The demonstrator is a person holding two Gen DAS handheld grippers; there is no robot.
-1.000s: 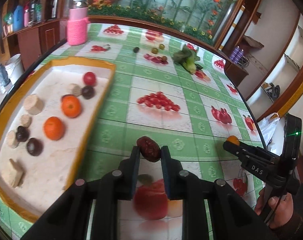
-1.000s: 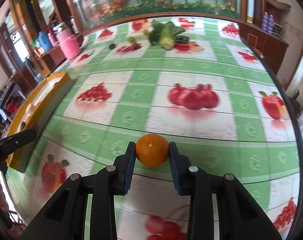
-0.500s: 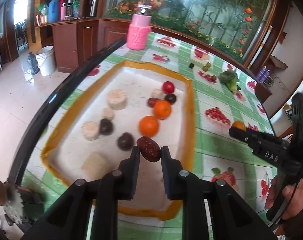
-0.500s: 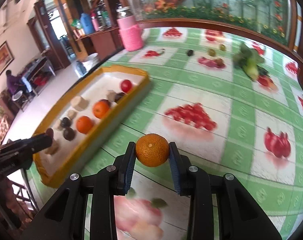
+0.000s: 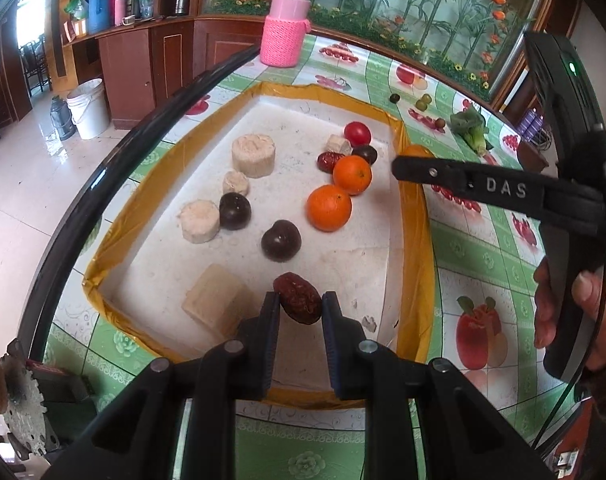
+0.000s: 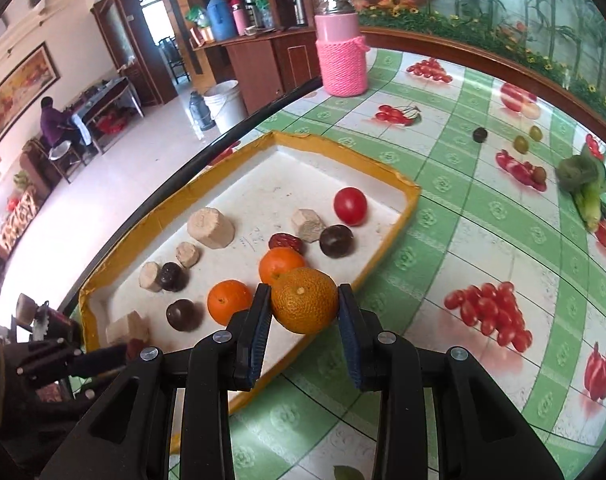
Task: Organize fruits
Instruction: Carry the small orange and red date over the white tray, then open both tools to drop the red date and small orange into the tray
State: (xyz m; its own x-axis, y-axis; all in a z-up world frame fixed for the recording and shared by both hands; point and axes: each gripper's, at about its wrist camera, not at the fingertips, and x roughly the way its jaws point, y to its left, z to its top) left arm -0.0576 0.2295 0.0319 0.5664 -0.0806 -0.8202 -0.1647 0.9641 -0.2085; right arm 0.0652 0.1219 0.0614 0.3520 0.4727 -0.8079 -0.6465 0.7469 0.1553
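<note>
Two grippers fill the lower part of our views, each clenched on a piece of fruit. Our left gripper pinches a wrinkled dark-red date between its blue pads, low in the frame, over the near end of the shallow white tray with a yellow taped rim. Our right gripper grasps a round orange mandarin, held at lower centre of its frame above the tray's right-hand rim; in the left wrist view we see it reach in from the right, with a hand on its black handle. Inside the tray lie two loose orange mandarins touching each other, a smooth red tomato toward the far end, three dark purple-brown round fruits, a second wrinkled red date just beside the farther mandarin, and several pale beige chunks scattered along the left side. Beyond the tray, on the green-and-white tablecloth printed with fruit, we see a jar in a pink knitted sleeve at upper centre, and at upper right a small dark round fruit, two small green ones and a leafy green vegetable, all well apart from the tray.
</note>
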